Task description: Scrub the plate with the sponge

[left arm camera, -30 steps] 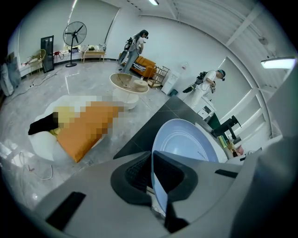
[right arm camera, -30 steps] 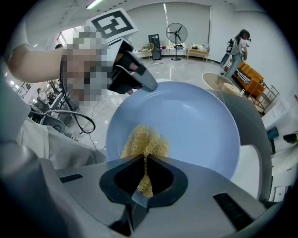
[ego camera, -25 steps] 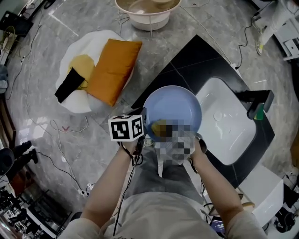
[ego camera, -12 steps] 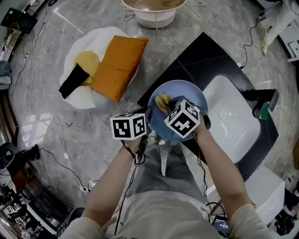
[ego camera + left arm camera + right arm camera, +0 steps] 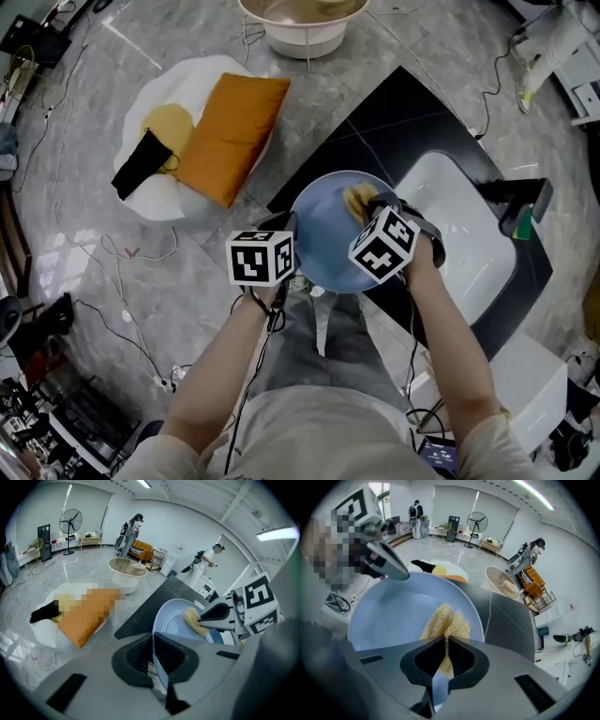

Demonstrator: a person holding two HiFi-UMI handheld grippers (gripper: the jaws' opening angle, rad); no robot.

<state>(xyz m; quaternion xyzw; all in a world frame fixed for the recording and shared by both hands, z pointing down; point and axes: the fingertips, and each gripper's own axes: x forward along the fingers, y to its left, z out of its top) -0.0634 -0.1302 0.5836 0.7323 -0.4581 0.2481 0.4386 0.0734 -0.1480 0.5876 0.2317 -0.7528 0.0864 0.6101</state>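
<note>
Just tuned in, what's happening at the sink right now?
Plate scrubbing is under way. The left tool, jaws closing, clamps the blue plate by its rim above the black counter beside the sink. The right tool grips the yellow sponge and presses it on the plate's face.

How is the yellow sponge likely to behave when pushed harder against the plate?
The sponge probably squashes easily: it is pinched thin in the right gripper and bulges out beyond it. It looks light and floppy, so it should likely bend against the plate rather than slide stiffly.
</note>
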